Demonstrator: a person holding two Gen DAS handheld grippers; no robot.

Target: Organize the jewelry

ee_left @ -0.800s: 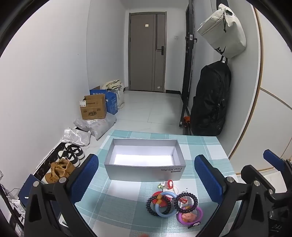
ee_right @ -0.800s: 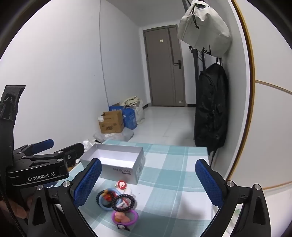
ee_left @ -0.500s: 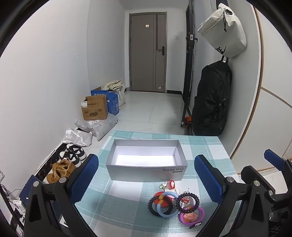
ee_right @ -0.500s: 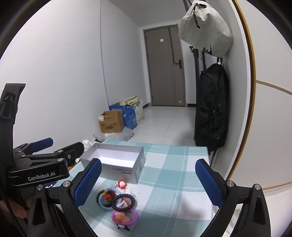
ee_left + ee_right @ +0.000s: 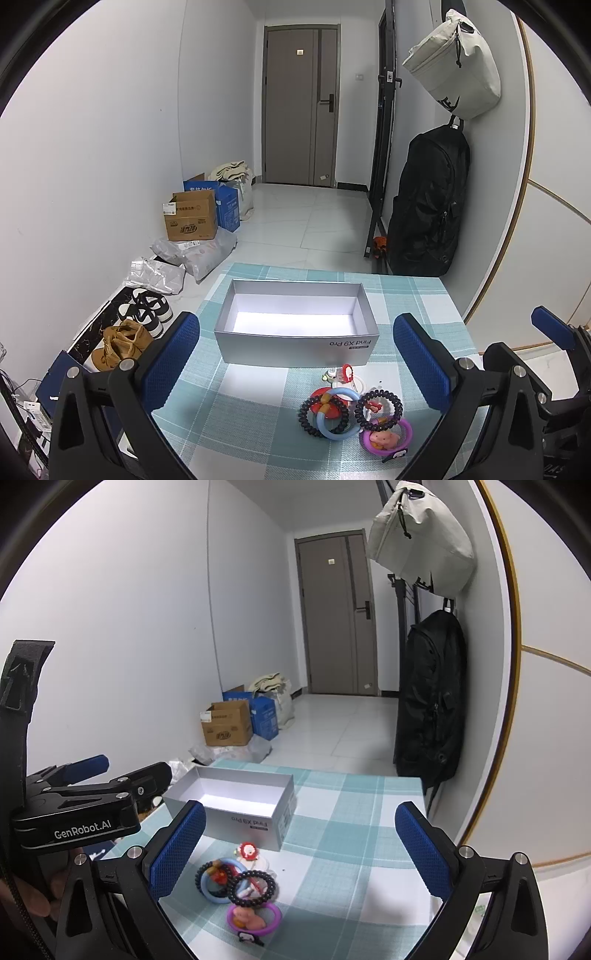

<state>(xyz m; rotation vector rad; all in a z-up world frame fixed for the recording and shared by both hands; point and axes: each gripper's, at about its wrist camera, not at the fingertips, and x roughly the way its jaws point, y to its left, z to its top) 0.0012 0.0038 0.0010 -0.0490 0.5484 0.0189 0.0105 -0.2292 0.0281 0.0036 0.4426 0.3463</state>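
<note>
A silver open box (image 5: 295, 345) (image 5: 236, 818) stands empty on the checked tablecloth (image 5: 255, 410). Just in front of it lies a small heap of jewelry: two black beaded rings (image 5: 378, 397) (image 5: 253, 875), a light blue ring (image 5: 338, 435) (image 5: 216, 899), a purple ring (image 5: 388, 439) (image 5: 255, 928) with a pink charm, and a red and white charm (image 5: 345, 371) (image 5: 246, 851). My left gripper (image 5: 295, 321) (image 5: 131, 768) hovers open above the near table, with nothing between its blue pads. My right gripper (image 5: 299, 812) (image 5: 524, 343) hovers beside it, open and empty too.
Behind the table a tiled corridor runs to a grey door (image 5: 301, 103). Cardboard boxes (image 5: 190, 216), bags and shoes (image 5: 122, 343) line the left wall. A black backpack (image 5: 428, 206) and a pale bag (image 5: 454, 62) hang on the right wall. A hand (image 5: 40, 890) holds the left gripper.
</note>
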